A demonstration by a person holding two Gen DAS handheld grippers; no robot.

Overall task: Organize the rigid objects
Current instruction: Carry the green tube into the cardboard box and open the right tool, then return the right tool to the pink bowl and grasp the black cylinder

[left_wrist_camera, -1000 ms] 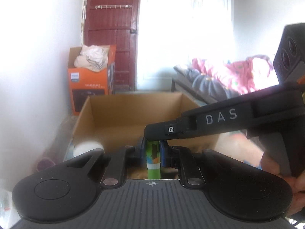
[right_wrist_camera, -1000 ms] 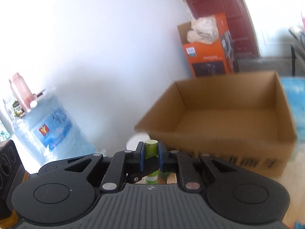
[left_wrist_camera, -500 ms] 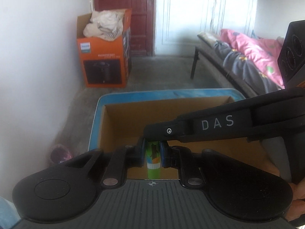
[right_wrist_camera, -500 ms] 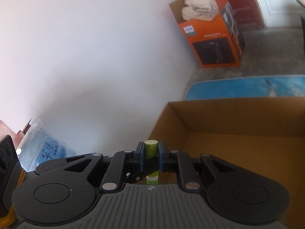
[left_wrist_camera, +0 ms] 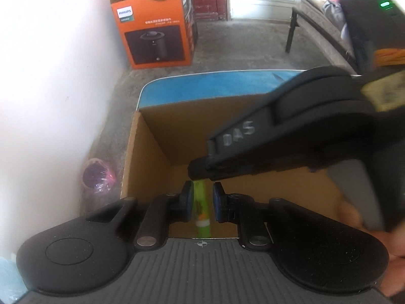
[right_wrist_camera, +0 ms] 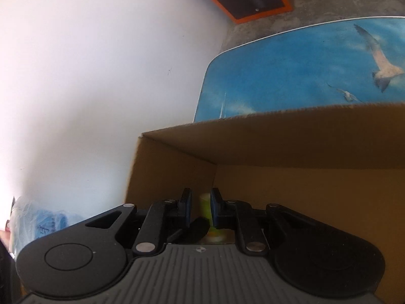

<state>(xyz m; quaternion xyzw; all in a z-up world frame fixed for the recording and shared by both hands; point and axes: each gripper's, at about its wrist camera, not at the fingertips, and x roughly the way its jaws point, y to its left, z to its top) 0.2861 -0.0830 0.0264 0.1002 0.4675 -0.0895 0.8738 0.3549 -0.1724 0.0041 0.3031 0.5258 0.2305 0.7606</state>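
Both grippers moved from in front of cardboard box [left_wrist_camera: 152, 152] to over its open top, pointing down into it. Left gripper [left_wrist_camera: 201, 200] clamped on green tube [left_wrist_camera: 201, 207]; right gripper [right_wrist_camera: 201, 209] clamped on same tube. Left view alone shows right gripper's body crossing above; right view alone shows gull-print blue tabletop [right_wrist_camera: 291, 71]. Tube: lime green, white band, orange mark, blurred.

The cardboard box [left_wrist_camera: 162, 136] sits on the table [left_wrist_camera: 202, 88], beside the wall [left_wrist_camera: 50, 76].
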